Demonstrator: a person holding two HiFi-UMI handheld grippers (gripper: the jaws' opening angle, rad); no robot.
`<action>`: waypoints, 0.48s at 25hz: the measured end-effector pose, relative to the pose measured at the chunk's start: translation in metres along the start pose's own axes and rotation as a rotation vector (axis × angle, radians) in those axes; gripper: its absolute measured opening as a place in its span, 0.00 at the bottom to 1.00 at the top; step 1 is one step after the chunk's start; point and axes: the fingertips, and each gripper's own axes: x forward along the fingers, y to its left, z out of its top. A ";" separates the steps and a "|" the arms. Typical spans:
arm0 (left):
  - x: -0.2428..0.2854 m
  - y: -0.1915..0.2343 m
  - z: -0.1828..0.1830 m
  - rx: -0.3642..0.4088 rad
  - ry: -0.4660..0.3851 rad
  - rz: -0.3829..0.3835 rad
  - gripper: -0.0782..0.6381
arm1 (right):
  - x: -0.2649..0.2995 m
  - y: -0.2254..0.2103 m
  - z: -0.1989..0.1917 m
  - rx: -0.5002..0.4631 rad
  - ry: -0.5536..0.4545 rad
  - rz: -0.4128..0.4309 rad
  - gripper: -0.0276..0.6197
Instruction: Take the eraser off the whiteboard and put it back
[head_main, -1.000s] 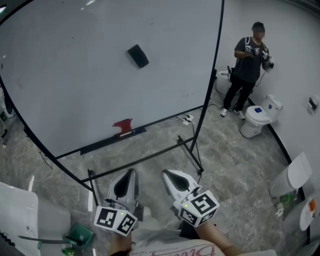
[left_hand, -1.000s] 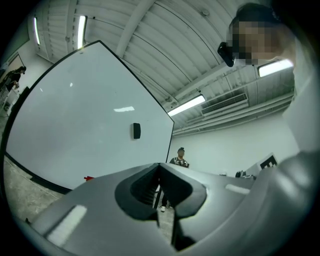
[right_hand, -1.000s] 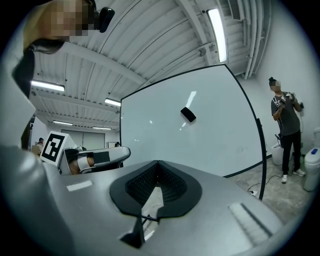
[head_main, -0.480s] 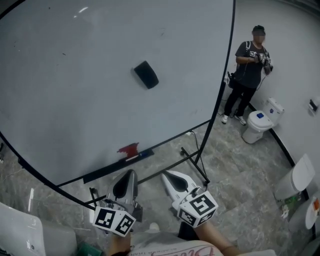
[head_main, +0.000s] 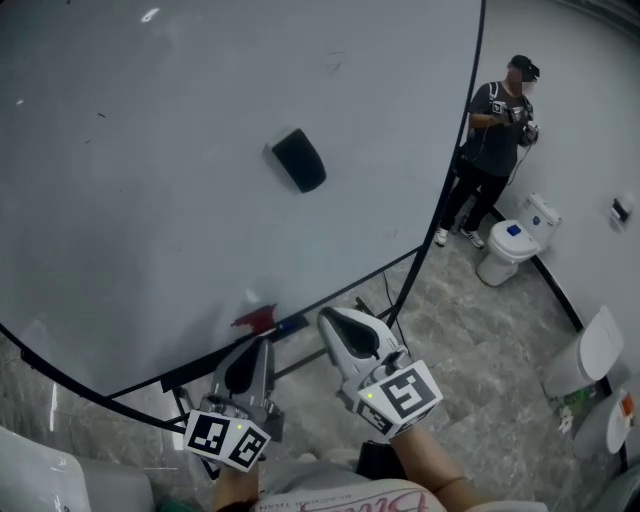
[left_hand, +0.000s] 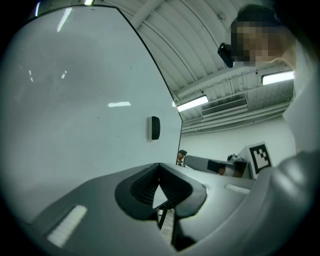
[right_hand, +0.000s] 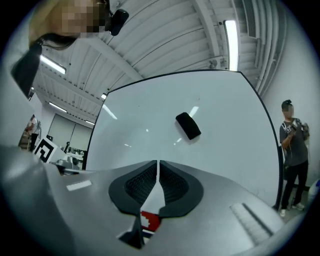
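Note:
A black eraser (head_main: 299, 159) clings to the large whiteboard (head_main: 150, 180), tilted, right of its middle. It also shows as a dark block (right_hand: 188, 125) in the right gripper view and edge-on (left_hand: 155, 128) in the left gripper view. My left gripper (head_main: 256, 347) and right gripper (head_main: 330, 322) are both held low in front of the board's bottom rail, well below the eraser. Both have their jaws together with nothing between them. The right gripper (right_hand: 157, 163) points up at the board; the left gripper (left_hand: 159, 166) looks along it.
A red object (head_main: 256, 318) lies on the board's marker ledge (head_main: 225, 350) beside a dark marker. The board stands on a black frame with floor feet (head_main: 385, 300). A person (head_main: 490, 140) stands at the right beyond the board, near white toilets (head_main: 512, 250) along the wall.
Both grippers have come closer to the whiteboard, the right one also rising. The board and eraser now loom larger in the head view.

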 end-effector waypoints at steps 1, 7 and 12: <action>0.004 0.002 0.000 0.002 0.001 -0.003 0.11 | 0.007 -0.005 0.010 -0.017 -0.022 0.000 0.09; 0.022 0.015 0.002 0.006 -0.009 0.014 0.11 | 0.056 -0.036 0.063 -0.150 -0.102 -0.007 0.25; 0.034 0.025 0.007 0.019 -0.027 0.038 0.11 | 0.097 -0.066 0.098 -0.280 -0.109 -0.048 0.38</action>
